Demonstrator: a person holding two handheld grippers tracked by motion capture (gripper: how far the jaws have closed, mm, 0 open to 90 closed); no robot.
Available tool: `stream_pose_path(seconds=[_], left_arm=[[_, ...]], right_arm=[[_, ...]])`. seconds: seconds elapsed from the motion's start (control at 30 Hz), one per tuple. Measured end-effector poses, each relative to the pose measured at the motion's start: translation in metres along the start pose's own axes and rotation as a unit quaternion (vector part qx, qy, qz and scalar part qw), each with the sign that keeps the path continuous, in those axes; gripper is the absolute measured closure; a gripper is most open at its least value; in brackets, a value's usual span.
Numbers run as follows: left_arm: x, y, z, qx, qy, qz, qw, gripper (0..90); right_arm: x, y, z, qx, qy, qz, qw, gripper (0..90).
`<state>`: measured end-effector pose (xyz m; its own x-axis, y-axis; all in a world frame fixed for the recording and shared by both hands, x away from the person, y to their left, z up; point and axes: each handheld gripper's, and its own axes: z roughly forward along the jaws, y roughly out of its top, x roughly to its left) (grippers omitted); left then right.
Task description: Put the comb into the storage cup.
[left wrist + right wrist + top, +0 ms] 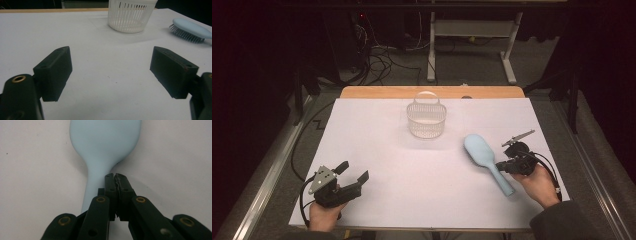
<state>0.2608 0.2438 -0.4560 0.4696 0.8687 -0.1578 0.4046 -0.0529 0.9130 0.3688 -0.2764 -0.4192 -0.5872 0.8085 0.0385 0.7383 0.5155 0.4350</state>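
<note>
My right tongs (508,165) sit near the right edge of the desk (377,150), pressed together with nothing between them. Seen in the right gripper view, their tips (117,180) meet just above and beside the neck of a pale blue hairbrush (484,159), where the handle widens into the head; I cannot tell whether they touch it. The brush lies bristles down, its head pointing toward the desk's far edge and its handle toward the near right corner.

My left tongs (349,176) rest by the near left corner, spread wide and empty.

A white slotted basket (426,120) with a hoop handle stands near the middle of the far edge, well apart from the brush.

I judge the brush to be light, rigid plastic with a smooth, rather slippery back. The narrow handle looks like the surest place to take hold, since the broad rounded head would likely slide out of the tongs.

I can read no brand, label or writing anywhere.
</note>
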Motion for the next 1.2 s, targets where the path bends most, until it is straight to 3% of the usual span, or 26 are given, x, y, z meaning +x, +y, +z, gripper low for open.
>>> stream_pose_path(seconds=[0.3,0.53,0.67,1.2], left_arm=[[0.0,0.0,0.0,0.001,0.0,0.0,1.0,17.1],[0.0,0.0,0.0,0.002,0.0,0.001,1.0,17.1],[-0.001,0.0,0.0,0.003,0.0,0.002,1.0,17.1],[-0.001,0.0,0.0,0.003,-0.001,0.003,1.0,17.1]], right_arm=[[0.0,0.001,-0.005,-0.012,0.003,0.001,0.9999,82.0],[0.002,0.002,-0.008,-0.022,0.014,0.009,0.9996,67.5],[0.008,0.004,-0.005,-0.018,0.018,0.001,0.9997,61.5],[0.018,0.01,0.008,-0.001,-0.002,-0.002,1.0,48.3]])
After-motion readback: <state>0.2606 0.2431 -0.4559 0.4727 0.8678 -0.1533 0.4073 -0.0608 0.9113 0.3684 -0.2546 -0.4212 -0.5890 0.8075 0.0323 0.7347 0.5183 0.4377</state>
